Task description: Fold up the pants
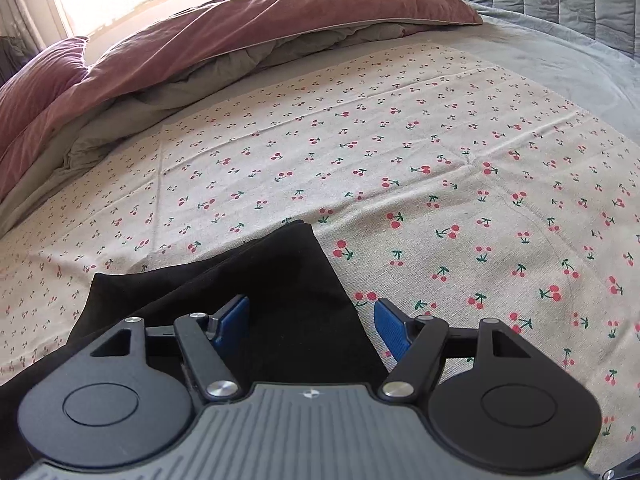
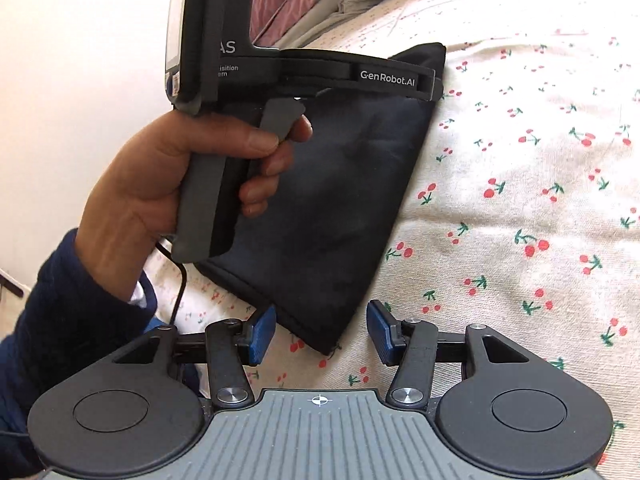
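Nearest in the right wrist view, the right hand-held gripper (image 2: 321, 332) has its blue pads apart, framing the near corner of the black pants (image 2: 332, 184) without touching it. The pants lie folded into a compact wedge on the cherry-print sheet (image 2: 520, 184) that covers the bed, near the bed's front edge. The cloth looks soft, light and limp, likely to sag and slide open if lifted by a single layer; a sound hold would pinch all the layers together at a folded edge or corner.

In the left wrist view, the left hand-held gripper (image 1: 311, 322) hovers over the pants (image 1: 280, 280) with its pads spread wide and nothing clamped, though whether one pad brushes the fabric is hard to tell. A person's hand (image 2: 192, 168) grips its handle.

Farther off, a pink duvet (image 1: 224, 32) lies bunched toward the bed's far edge.
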Motion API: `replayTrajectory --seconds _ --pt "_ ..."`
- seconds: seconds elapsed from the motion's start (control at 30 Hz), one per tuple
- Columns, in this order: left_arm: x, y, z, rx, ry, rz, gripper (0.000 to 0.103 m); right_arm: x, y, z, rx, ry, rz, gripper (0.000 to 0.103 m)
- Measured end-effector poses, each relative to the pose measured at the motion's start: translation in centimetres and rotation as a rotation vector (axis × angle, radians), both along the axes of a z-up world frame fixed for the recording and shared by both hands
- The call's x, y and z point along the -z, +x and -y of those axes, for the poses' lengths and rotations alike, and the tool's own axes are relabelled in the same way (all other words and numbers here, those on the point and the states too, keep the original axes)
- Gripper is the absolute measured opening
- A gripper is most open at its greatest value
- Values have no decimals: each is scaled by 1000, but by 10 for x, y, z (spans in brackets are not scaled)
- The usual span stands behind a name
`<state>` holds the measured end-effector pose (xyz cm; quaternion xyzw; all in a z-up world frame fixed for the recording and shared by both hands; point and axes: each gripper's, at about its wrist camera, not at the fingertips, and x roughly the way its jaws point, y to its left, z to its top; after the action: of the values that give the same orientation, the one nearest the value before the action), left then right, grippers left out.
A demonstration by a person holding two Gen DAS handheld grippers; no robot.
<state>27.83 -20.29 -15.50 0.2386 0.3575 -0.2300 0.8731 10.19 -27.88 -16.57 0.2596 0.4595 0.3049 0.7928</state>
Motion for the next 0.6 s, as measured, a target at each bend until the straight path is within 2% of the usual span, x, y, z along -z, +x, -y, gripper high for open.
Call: replayTrajectory --seconds 0.07,0.1,0.13,0.17,0.27,0.37,0.5,0.6 --pt "9 -3 9 17 74 28 69 6 2 -1 32 34 -31 50" --pt "11 -5 10 22 86 40 67 7 2 1 46 44 -35 48" --pt "11 -5 11 22 82 34 57 6 2 1 56 47 -34 47" --pt "9 -4 10 17 74 21 37 6 1 1 61 45 -29 46" --pt "7 -2 7 5 54 14 15 6 -1 0 73 56 -22 47" --pt "0 0 0 -21 -6 10 11 10 0 6 98 116 -41 49" --pt "-18 10 -20 -86 -167 -26 10 23 6 18 180 212 -82 44" --pt "-29 16 -35 -126 -262 -55 10 21 5 10 178 197 -42 45"
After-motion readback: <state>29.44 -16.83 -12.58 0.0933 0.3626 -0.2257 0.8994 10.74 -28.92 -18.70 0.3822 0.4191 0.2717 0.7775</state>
